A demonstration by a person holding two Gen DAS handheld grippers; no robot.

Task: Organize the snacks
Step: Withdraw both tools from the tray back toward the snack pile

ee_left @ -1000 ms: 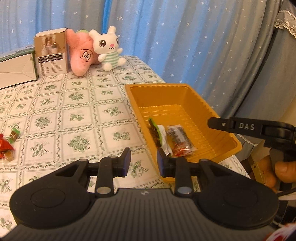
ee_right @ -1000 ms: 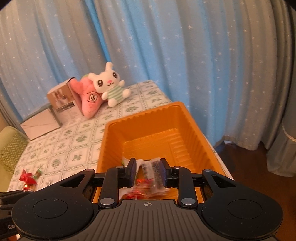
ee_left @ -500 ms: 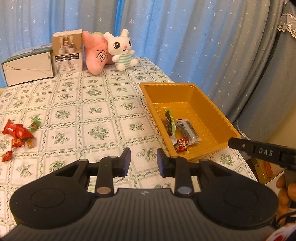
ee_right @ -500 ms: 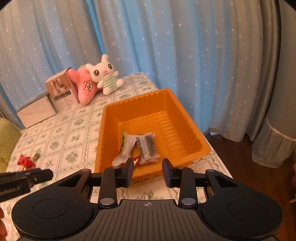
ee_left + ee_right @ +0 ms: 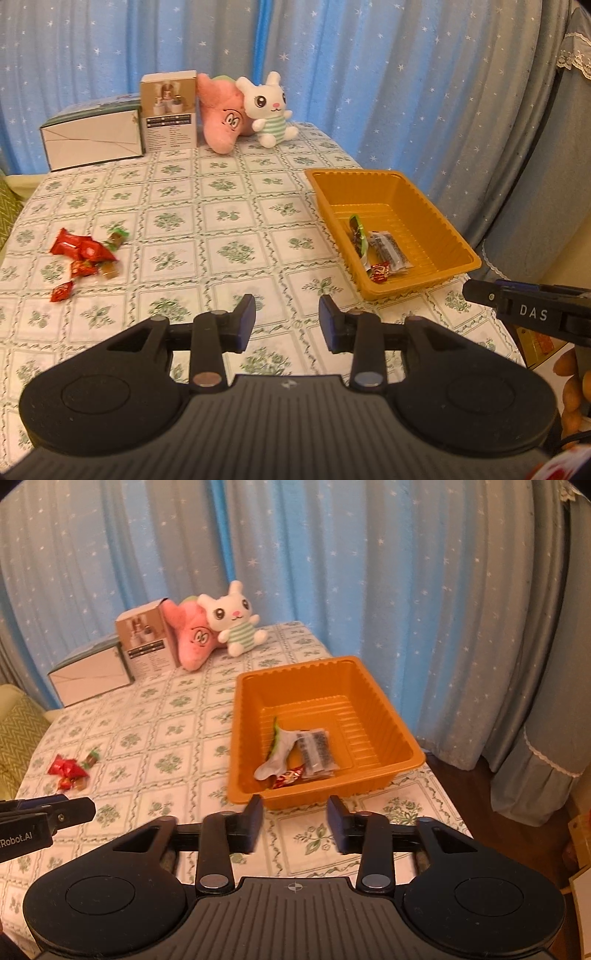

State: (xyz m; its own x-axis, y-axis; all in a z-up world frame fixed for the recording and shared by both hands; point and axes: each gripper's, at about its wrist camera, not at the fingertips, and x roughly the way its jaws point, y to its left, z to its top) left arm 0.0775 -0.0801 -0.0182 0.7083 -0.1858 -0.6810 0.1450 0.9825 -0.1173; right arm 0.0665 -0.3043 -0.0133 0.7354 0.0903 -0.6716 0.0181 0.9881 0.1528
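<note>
An orange tray [image 5: 439, 221] [image 5: 384, 701] stands at the table's right side and holds three wrapped snacks [image 5: 380, 251] [image 5: 299, 757]. A pile of red wrapped snacks [image 5: 81, 254] [image 5: 70, 771] lies on the tablecloth at the left. My left gripper [image 5: 287, 319] is open and empty, above the table's near part between the pile and the tray. My right gripper [image 5: 295, 814] is open and empty, just in front of the tray's near rim; its side shows in the left wrist view [image 5: 524, 312].
At the table's far end stand a white box [image 5: 92, 136], a brown carton [image 5: 170, 110], a pink plush [image 5: 221, 118] and a white bunny plush [image 5: 269, 107]. Blue starred curtains hang behind. The table edge runs close to the right of the tray.
Both grippers have pulled back and up from the tray, so more of the table shows. The right gripper's jaws have widened and the snacks it hovered over lie in the tray.
</note>
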